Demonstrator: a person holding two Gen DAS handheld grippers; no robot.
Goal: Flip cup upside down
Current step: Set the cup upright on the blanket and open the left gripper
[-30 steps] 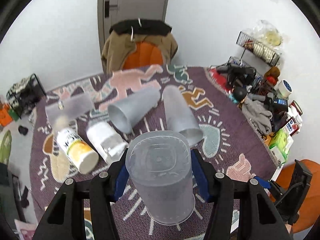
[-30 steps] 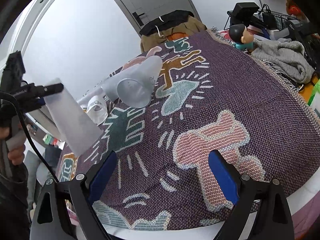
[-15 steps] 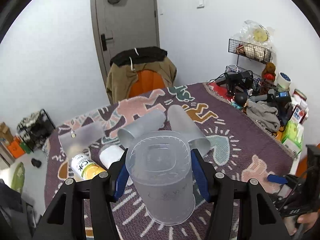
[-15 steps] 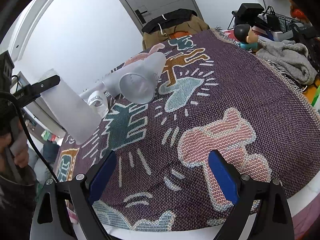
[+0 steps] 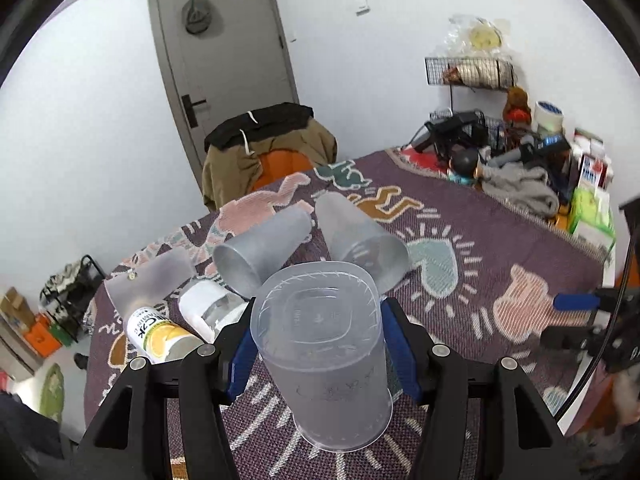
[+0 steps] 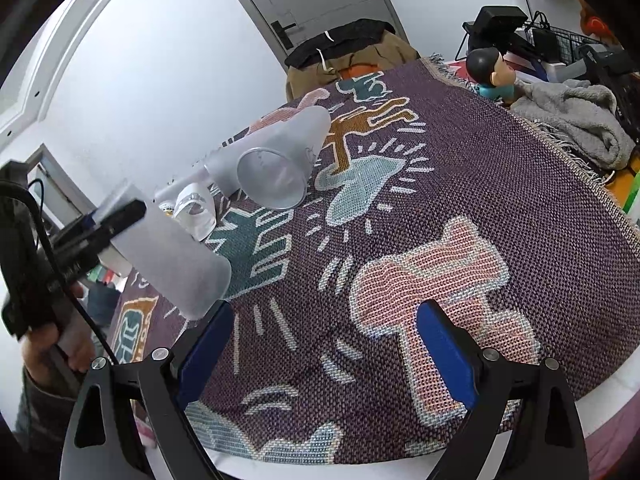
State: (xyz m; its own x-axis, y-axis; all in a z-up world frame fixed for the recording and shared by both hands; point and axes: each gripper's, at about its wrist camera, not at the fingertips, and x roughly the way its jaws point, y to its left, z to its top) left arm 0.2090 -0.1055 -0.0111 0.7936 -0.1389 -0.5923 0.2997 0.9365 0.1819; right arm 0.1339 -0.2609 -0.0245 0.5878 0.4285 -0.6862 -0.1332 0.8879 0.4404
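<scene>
Since a second ago my left tongs (image 5: 318, 354) have tipped up: more wall and door fill the left wrist view now, and the cup (image 5: 322, 354) rides along, clamped the same way between the blue pads (image 5: 240, 360). From the right wrist view the cup (image 6: 176, 256) has dropped closer to the bench (image 6: 520, 184), its open mouth angling down toward the woven cloth (image 6: 420, 248).

So the left tongs are closed on the cup, gripping its side wall roughly at mid-height, and it hangs in the air above the near-left part of the bench. My right tongs (image 6: 320, 344) stand wide apart with nothing between them, hovering over the pink figure in the cloth.

The cup is frosted, see-through plastic, tapered, with a rounded-square base facing my left camera. I judge it very light and thin-walled, so it will flex if I squeeze hard, and the smooth plastic could slip on the pads. Mid-wall is the sensible hold, clear of the rim.

Two similar cups (image 5: 260, 254) lie on their sides beyond, beside a clear jar (image 5: 210, 310) and an orange-labelled bottle (image 5: 160, 334). The cloth is coarse and nubbly, which I expect will let a light rim sit without sliding.
</scene>
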